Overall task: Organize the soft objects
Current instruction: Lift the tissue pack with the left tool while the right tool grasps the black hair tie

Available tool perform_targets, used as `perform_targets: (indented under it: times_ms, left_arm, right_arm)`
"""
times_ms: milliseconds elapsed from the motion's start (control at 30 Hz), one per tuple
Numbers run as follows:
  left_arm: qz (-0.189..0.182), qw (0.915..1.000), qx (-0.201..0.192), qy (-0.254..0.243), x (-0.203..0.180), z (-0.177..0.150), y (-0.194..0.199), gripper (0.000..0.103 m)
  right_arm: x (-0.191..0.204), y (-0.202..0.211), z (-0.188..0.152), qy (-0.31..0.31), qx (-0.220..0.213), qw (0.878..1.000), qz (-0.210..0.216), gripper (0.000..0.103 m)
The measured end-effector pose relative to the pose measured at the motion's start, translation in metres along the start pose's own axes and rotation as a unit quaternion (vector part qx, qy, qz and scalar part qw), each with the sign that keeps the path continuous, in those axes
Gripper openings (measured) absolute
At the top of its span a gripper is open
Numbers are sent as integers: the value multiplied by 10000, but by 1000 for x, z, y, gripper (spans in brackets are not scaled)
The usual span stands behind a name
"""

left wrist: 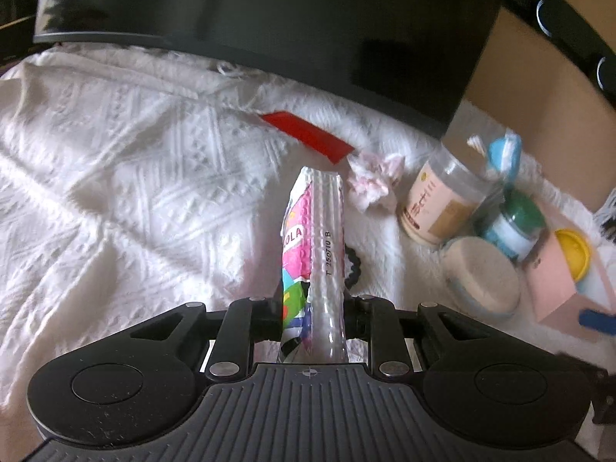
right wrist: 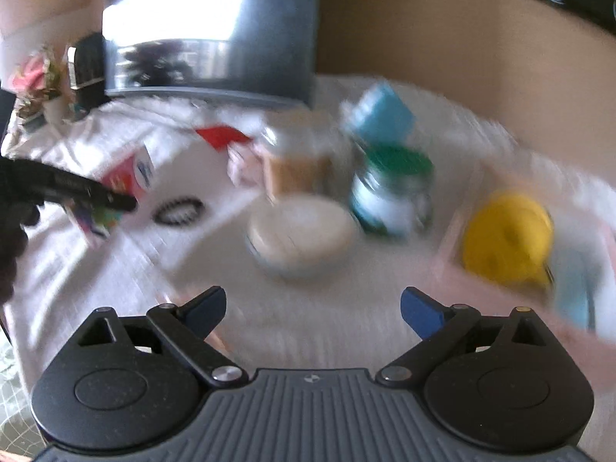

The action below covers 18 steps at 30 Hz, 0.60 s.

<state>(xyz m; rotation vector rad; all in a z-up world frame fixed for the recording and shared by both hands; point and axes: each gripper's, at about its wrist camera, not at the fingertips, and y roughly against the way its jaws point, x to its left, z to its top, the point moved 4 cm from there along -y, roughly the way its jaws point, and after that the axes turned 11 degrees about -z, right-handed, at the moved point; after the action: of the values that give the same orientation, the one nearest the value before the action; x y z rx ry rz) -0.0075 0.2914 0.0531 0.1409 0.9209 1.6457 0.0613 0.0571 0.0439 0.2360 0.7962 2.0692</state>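
Left gripper (left wrist: 312, 304) pinching colourful packet (left wrist: 312, 246), right gripper (right wrist: 312, 308) spread wide — jars (right wrist: 389, 192), round puff (right wrist: 302, 229) ahead

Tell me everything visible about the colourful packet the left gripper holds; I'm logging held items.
The packet is a flat, crinkly plastic pouch printed in pink, green, blue and white, with the letters "OLA" and a stamped code along its clear embossed seam. It stands edge-on, shut between the left gripper's fingers, above the white bedspread. From the right wrist view it appears blurred, tilted, held off the cloth.
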Motion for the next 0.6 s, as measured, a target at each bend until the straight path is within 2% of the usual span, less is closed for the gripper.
perform_targets:
  times_ms: [200,300,400,600]
  left_arm:
    - [37,9998,-161,121,9,-1,27,25]
    - [103,9994,-225,261,17,-4,38,25]
    - [190,9983,-238,493,30,-10,48,25]
    - [232,9962,-215,810,44,-22,62,25]
  right_arm:
    - [49,-24,39,268,-34,9974,665,95]
    - [80,-41,55,526,-120,9949,850,92]
    - [111,-65,64,622,5,9922,1082,92]
    - [150,-124,67,844,279,9901,1084,92]
